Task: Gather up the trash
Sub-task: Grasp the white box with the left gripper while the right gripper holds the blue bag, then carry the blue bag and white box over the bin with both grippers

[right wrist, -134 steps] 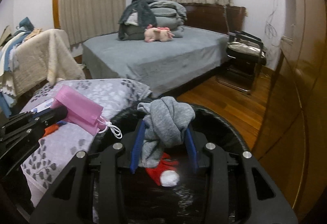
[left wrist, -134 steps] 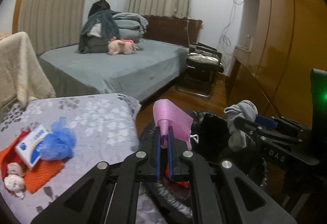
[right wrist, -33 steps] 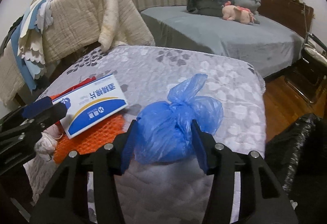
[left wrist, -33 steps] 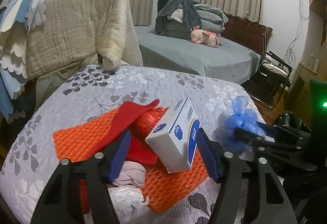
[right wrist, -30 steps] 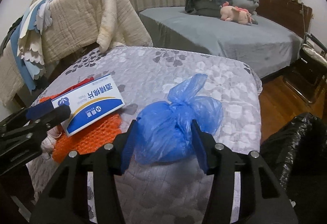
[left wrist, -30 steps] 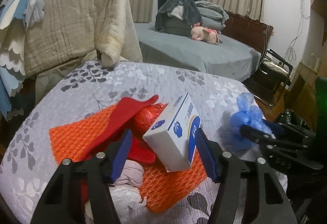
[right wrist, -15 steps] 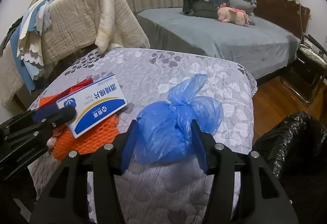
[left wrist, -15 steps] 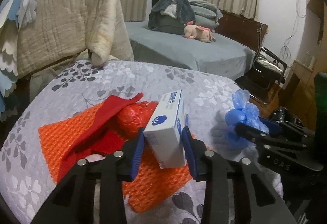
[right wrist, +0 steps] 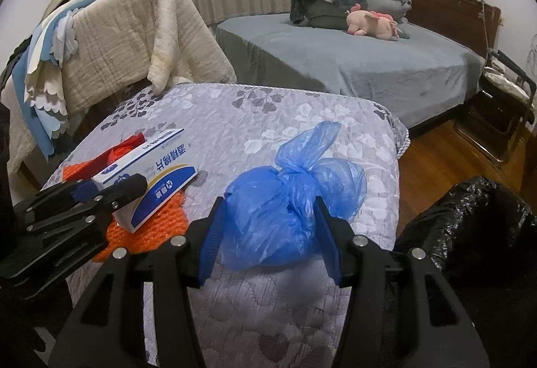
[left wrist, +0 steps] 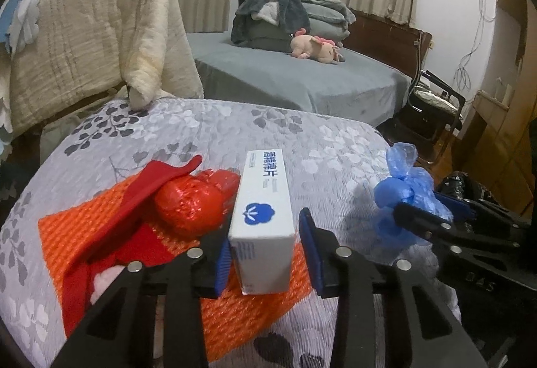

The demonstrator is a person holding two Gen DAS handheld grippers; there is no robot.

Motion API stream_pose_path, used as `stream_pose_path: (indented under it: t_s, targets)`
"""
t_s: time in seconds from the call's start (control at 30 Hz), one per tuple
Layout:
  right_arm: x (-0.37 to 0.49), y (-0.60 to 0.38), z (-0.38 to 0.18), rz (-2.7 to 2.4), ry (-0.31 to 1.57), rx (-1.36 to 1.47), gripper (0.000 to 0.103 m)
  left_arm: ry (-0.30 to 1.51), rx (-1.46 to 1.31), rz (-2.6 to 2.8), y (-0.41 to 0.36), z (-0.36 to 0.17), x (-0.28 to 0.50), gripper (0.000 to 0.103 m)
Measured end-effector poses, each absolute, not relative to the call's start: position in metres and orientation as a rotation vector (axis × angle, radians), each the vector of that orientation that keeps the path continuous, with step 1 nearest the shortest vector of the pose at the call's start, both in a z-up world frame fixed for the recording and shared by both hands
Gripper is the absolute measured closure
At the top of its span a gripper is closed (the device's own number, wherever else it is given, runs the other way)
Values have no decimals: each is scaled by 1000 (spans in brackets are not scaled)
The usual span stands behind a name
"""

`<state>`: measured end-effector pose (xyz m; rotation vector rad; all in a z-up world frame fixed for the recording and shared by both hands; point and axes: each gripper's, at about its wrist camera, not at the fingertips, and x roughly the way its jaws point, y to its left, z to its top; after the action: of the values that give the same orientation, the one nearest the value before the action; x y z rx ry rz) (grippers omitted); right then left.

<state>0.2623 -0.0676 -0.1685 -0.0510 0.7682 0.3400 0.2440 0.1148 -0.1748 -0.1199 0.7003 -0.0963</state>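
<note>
Left gripper point(left wrist: 266, 249), frame centre low: jaws closing around white box point(left wrist: 263, 220); left pad touches, gap at right pad. Only this view shows red foil lump point(left wrist: 193, 203) left of box on orange mesh point(left wrist: 67, 230).

Right gripper point(right wrist: 270, 240): part open, pads pressing blue bag point(right wrist: 285, 213). Only here: black trash bag point(right wrist: 470, 227), lower right.
</note>
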Motion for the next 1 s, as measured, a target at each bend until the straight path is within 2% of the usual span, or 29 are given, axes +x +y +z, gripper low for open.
stream_pose_path:
  t_s: [1.0]
  targets:
    - [223,-78,-120,371,689,-12,53,594,-91,-71,103,-121,191,73]
